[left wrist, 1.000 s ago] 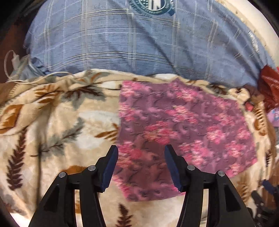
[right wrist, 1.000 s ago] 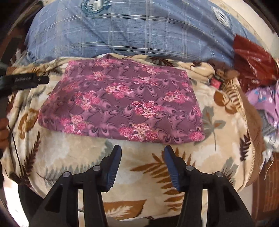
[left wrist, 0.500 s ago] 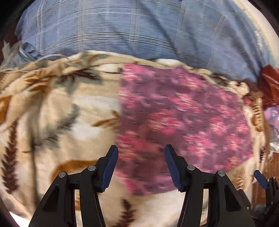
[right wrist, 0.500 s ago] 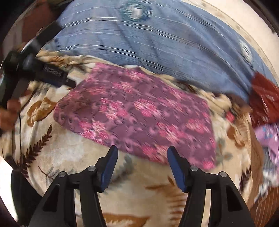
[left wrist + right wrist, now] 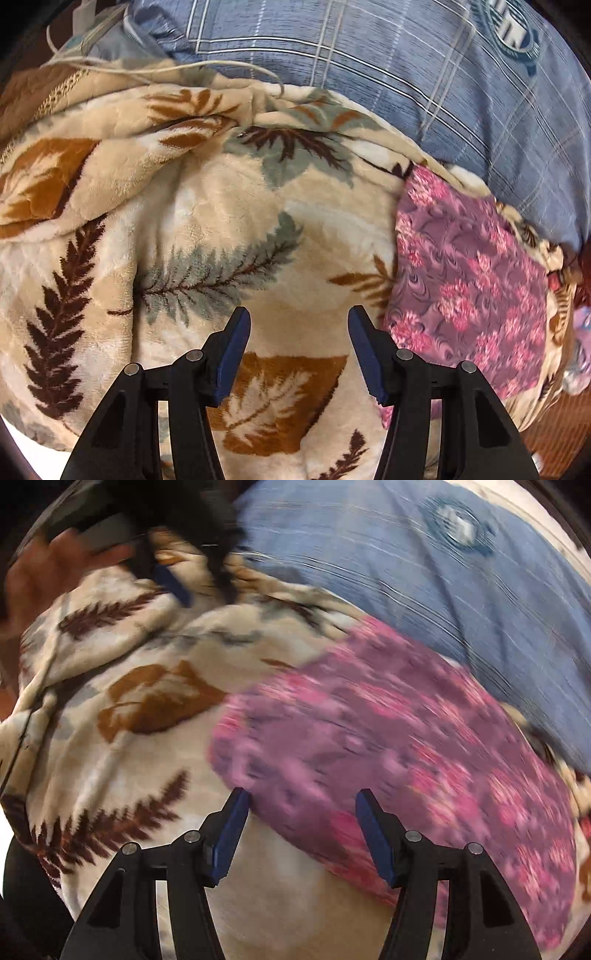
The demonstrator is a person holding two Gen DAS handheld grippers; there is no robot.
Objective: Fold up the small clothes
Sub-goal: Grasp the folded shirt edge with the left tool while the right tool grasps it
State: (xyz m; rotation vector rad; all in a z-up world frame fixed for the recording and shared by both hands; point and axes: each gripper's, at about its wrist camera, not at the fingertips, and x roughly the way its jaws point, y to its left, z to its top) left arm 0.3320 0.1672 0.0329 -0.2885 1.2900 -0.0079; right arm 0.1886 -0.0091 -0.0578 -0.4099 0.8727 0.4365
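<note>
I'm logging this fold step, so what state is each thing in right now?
Purple floral cloth: lying flat on the blanket, not gripped.
Leaf-print blanket: spread out, rumpled along its far edge.
Left gripper: open, empty, over bare blanket beside the cloth.
Right gripper: jaws opening, empty, at the cloth's near edge.
White cable: loose across the blanket's far edge.

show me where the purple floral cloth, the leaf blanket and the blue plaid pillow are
purple floral cloth [image 5: 469, 280]: left wrist view, middle of its flat top.
leaf blanket [image 5: 221, 229]: left wrist view, bare cream plush near the grey fern.
blue plaid pillow [image 5: 388, 66]: left wrist view, its checked front face.
</note>
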